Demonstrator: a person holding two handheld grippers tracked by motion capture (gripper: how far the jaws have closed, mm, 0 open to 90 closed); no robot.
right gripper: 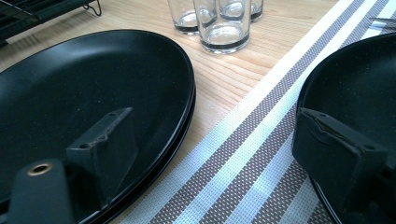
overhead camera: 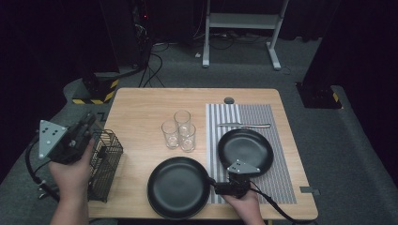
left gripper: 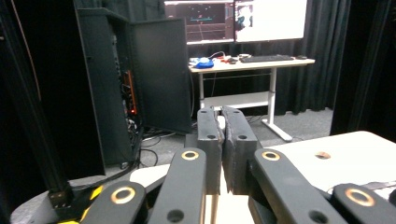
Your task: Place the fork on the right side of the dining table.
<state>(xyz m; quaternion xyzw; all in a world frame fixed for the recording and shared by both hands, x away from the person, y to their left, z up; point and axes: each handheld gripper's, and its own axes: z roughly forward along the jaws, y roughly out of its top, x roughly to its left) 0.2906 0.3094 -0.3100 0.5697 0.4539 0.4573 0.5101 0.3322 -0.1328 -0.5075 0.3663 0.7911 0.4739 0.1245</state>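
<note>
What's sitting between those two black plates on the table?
A strip of bare wood and the striped placemat's edge separate the left plate from the right plate; the right gripper view shows it.

two black plates: the near plate (overhead camera: 178, 187) sits on the pale wood-grain bench (overhead camera: 141, 103), the far plate (overhead camera: 245, 150) on a placemat (overhead camera: 277, 183) striped grey and white. three clear glasses (overhead camera: 179, 130). a black wire basket (overhead camera: 105, 164). a silver knife (overhead camera: 244, 124).

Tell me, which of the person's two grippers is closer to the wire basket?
The left gripper. It is held just above the wire basket at the table's left edge. The right gripper sits far off to the right, between the two black plates.
</note>
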